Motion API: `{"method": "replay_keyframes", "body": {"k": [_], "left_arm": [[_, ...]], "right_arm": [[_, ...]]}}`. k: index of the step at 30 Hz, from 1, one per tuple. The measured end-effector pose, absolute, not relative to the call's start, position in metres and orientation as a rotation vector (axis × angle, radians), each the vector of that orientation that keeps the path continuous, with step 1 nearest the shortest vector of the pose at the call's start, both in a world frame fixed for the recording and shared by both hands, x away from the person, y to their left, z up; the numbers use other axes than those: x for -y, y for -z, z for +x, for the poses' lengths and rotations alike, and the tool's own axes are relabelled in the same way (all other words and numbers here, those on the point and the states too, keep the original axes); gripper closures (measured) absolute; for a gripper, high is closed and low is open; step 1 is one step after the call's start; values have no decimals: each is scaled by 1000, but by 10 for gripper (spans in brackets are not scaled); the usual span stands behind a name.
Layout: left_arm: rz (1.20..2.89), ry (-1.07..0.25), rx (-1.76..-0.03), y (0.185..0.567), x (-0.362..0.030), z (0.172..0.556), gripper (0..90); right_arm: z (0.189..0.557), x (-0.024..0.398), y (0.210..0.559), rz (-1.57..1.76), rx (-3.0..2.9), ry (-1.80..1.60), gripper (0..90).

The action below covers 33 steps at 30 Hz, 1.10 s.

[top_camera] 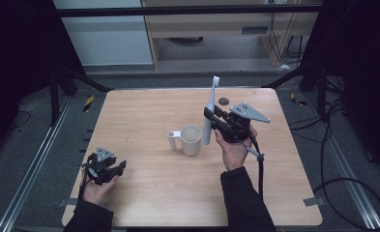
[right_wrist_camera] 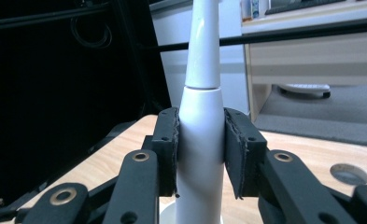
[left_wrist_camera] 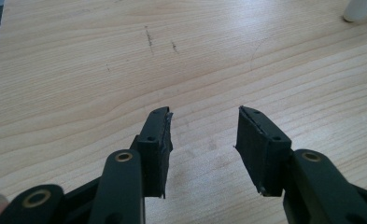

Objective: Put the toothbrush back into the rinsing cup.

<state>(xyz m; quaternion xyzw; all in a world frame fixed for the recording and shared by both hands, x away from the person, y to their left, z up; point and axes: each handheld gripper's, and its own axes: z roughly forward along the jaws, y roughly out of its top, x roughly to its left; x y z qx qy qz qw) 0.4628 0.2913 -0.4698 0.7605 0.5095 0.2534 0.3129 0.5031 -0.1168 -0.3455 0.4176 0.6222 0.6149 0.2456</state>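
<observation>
The right hand-held gripper [top_camera: 211, 117] clamps an electric toothbrush [top_camera: 209, 113] by its white handle, upright, brush head on top, just beside the white cup [top_camera: 191, 140] on the bench [top_camera: 144, 116]; the left hand-held gripper [left_wrist_camera: 203, 135] rests low near the bench's front corner, jaws apart, holding nothing.

Wooden table [top_camera: 144, 116]; white cup [top_camera: 191, 140] standing near centre.
</observation>
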Motion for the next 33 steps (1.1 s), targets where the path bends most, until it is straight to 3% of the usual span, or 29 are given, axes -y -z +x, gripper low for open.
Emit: {"method": "replay_keyframes", "body": {"k": [33], "left_arm": [[1991,-684,-1338,469,-293,463,539]], "right_arm": [[549,81,377,1189,-1690,-1647,675]]}}
